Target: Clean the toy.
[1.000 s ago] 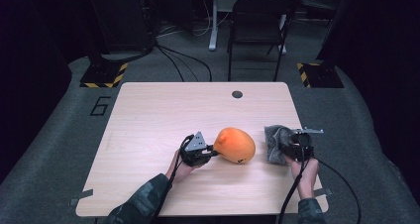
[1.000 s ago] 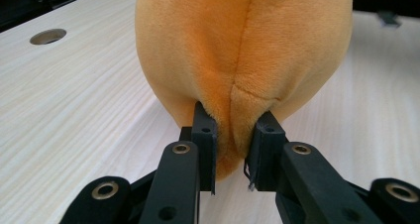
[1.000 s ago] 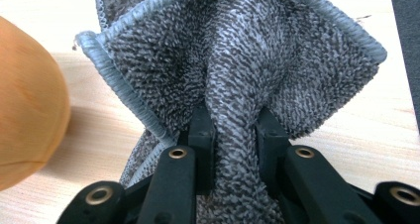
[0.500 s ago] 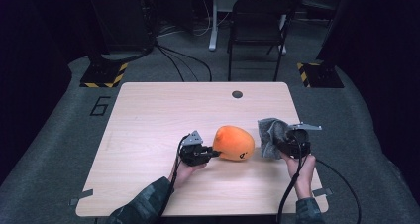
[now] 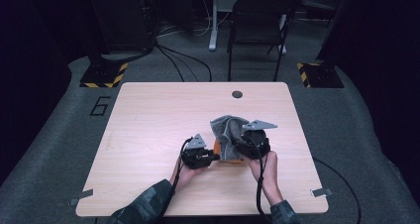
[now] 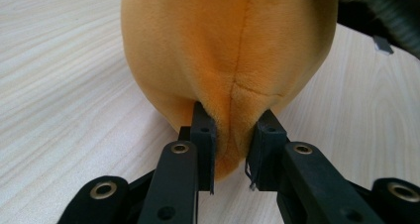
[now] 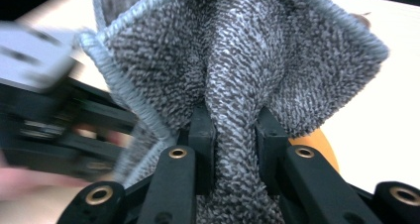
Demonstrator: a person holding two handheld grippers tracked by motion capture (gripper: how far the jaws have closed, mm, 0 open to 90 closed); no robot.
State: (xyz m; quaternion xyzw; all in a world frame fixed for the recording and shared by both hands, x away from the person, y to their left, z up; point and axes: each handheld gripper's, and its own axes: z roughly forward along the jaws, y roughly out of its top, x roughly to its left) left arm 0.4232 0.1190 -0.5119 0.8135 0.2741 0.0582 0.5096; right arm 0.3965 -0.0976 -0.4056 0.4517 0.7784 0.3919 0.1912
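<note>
An orange plush toy point(image 6: 228, 45) lies on the wooden table point(image 5: 148, 115), and my left gripper point(image 6: 233, 154) is shut on its near end, pinching the seam between both pads. From above, my left gripper point(image 5: 214, 156) points right at the plush point(image 5: 218, 147), which is mostly hidden under a grey terry cloth point(image 5: 225, 131). My right gripper point(image 5: 237, 145) is shut on a fold of that cloth point(image 7: 237, 50) and holds it draped over the toy. A sliver of orange point(image 7: 322, 149) shows beneath the cloth.
A small dark round spot point(image 5: 237, 93) sits near the table's far edge. Behind the table stands a black chair point(image 5: 260, 21), with cables on the floor. Bare tabletop stretches to the left and far side.
My right gripper has carried the grey cloth leftward and slightly up, from beside the plush to over it. The toy is now mostly covered. The left gripper has stayed put.
</note>
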